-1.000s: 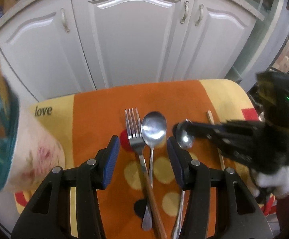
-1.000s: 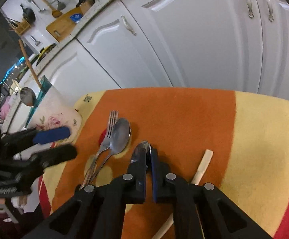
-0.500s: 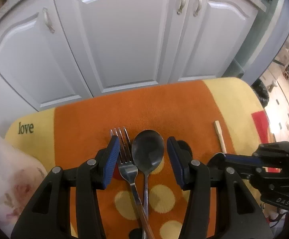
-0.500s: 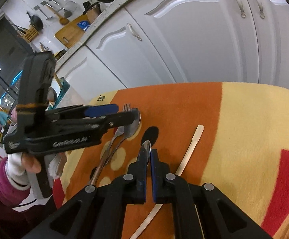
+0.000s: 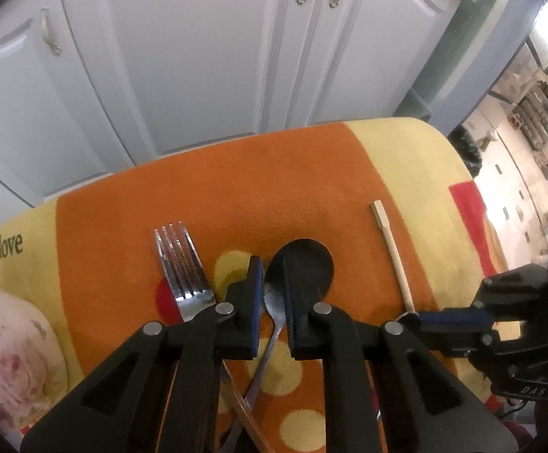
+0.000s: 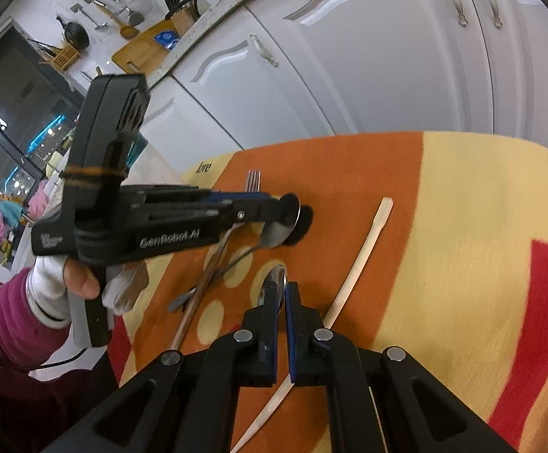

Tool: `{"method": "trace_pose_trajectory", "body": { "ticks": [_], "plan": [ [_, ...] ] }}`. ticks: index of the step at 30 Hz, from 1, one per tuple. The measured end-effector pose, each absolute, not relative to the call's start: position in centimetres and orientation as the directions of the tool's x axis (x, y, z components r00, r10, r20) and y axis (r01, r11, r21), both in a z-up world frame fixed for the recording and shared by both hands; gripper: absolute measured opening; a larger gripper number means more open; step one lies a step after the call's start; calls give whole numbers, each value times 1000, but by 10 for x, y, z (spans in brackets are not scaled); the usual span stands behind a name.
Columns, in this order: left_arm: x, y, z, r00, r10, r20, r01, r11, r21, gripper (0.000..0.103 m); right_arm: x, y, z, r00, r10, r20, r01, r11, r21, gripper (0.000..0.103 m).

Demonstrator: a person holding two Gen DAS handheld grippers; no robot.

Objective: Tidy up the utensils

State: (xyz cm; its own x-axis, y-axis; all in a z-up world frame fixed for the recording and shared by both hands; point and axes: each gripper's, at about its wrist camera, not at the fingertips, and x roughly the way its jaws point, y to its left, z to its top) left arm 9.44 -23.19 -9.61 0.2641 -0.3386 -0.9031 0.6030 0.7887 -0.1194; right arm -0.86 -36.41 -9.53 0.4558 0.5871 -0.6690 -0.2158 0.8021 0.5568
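My left gripper [image 5: 274, 283] is shut on the neck of a large steel spoon [image 5: 275, 309], whose bowl stands on edge just above the mat; it also shows in the right wrist view [image 6: 279, 226]. A fork [image 5: 181, 275] lies to its left, tines away from me. My right gripper [image 6: 285, 298] is shut on a small spoon [image 6: 274, 283], held on edge over the mat. A pale wooden chopstick [image 5: 391, 256] lies to the right, also in the right wrist view [image 6: 364, 256].
The orange, yellow and red mat [image 5: 236, 196] covers a small table in front of white cabinet doors [image 5: 198, 56]. A floral cup [image 5: 13, 358] stands at the mat's left edge. A brown-handled utensil [image 5: 247, 422] lies crossed under the spoon's handle.
My left gripper has closed on the large spoon and tipped it on edge. The right gripper has drawn back to the right with the small spoon.
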Motion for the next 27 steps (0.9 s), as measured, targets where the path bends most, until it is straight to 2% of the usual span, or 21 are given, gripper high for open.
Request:
{"method": "trace_pose_trajectory", "body": {
  "ticks": [2, 4, 9, 11, 16, 21, 27],
  "plan": [
    [94, -237, -97, 251, -341, -906, 624, 772, -117, 14, -10, -363, -98, 451, 585, -674, -213, 804, 556, 3],
    [92, -242, -97, 228, -354, -907, 652, 747, -128, 34, -9, -362, -102, 432, 594, -679, -210, 798, 564, 3],
    [90, -246, -99, 193, -359, -913, 671, 727, -143, 36, -6, -357, -109, 392, 600, -697, -214, 797, 565, 5],
    [90, -245, -100, 175, -373, -911, 673, 721, -166, 32, -6, -356, -112, 381, 606, -698, -214, 793, 571, 5],
    [87, -239, -92, 191, -392, -900, 677, 716, -168, 8, -8, -353, -118, 383, 627, -678, -221, 775, 593, 5],
    [73, -226, -77, 244, -400, -883, 664, 733, -149, 3, -18, -348, -110, 431, 594, -680, -217, 799, 561, 4],
    [60, -199, -54, 271, -466, -842, 587, 773, -239, 0, -31, -353, -78, 505, 532, -680, -230, 842, 488, 4]
  ]
}}
